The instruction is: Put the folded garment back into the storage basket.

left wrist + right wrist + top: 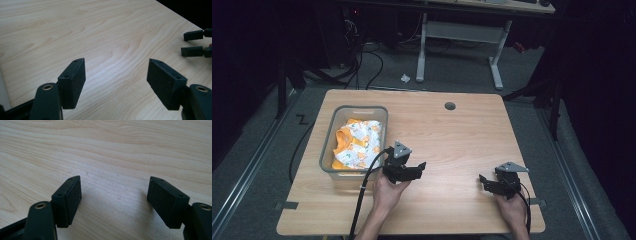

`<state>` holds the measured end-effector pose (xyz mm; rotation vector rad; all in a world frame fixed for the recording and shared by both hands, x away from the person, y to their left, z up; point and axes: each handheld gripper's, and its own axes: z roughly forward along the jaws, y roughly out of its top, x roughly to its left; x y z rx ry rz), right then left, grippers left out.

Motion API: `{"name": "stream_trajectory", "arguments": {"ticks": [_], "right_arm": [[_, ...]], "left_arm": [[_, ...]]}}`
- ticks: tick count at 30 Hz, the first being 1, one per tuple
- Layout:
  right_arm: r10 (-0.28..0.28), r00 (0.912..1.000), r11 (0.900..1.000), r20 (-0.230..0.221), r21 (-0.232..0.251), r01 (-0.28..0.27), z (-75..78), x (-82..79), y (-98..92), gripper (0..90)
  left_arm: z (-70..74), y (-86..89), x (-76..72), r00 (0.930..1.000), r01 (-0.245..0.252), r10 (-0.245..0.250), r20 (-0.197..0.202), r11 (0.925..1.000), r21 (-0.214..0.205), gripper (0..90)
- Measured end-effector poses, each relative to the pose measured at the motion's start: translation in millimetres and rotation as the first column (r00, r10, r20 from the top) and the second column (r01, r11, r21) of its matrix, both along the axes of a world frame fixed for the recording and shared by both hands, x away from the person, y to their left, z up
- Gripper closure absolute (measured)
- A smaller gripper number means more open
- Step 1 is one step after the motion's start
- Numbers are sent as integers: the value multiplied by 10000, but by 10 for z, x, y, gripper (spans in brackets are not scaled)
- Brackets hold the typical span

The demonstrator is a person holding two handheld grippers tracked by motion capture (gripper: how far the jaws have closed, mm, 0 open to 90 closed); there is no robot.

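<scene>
Cloth (358, 143) lies bunched in the bin (328, 150), just left of your left gripper (414, 169); your right gripper (486, 182) sits well apart. Both hold their jaws apart, empty over bare table (452, 145).

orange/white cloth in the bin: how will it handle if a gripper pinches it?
The cloth lies crumpled in the grey bin, so it is probably floppy and will drape from one pinch. Likely light. Folds may trail and catch on the bin wall.

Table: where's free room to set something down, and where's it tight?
Free: the table from the bin across to the right edge, and between the left gripper and right gripper. Tight: the bin, full of orange-and-white cloth, left gripper beside it.
</scene>
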<state>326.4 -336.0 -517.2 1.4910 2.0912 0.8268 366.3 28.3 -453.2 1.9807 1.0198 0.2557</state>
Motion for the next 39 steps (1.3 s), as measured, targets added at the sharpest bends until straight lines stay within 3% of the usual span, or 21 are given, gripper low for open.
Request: {"name": "stream_trajectory", "arguments": {"ticks": [15, 16, 21, 25, 29, 30, 31, 32, 39], "right_arm": [[-1, 10000, 10000, 0, 2, 1, 0, 0, 0, 278], [0, 10000, 10000, -1, 1, 0, 0, 0, 0, 278], [1, 10000, 10000, 0, 3, -1, 0, 0, 0, 278], [-1, 10000, 10000, 0, 2, 1, 0, 0, 0, 278], [0, 10000, 10000, -1, 2, 0, 0, 0, 0, 278], [2, 10000, 10000, 0, 0, -2, 0, 0, 0, 278], [1, 10000, 10000, 0, -1, -1, 0, 0, 0, 278], [-2, 10000, 10000, 3, -5, 2, 0, 0, 0, 278], [4, 10000, 10000, 6, -10, -4, -1, -1, 0, 279]], "left_arm": [[-211, -60, -16, 9995, -68, 77, -313, 9996, 287, 324], [-230, -75, -20, 9996, -106, 118, -256, 9987, 491, 324], [-310, -114, -34, 9996, -105, 122, -268, 9980, 617, 328], [-477, -149, -38, 9989, -201, 247, -408, 9940, 1079, 330], [-568, -151, -37, 9984, -394, 446, -344, 9892, 1412, 330], [-648, -159, -43, 9980, -529, 581, -252, 9835, 1731, 330], [-695, -159, -61, 9986, -536, 530, 85, 9811, 1860, 328], [-709, -158, -76, 9981, -597, 564, 233, 9817, 1810, 309], [-708, -164, -91, 9975, -702, 680, 186, 9802, 1851, 279]]}}
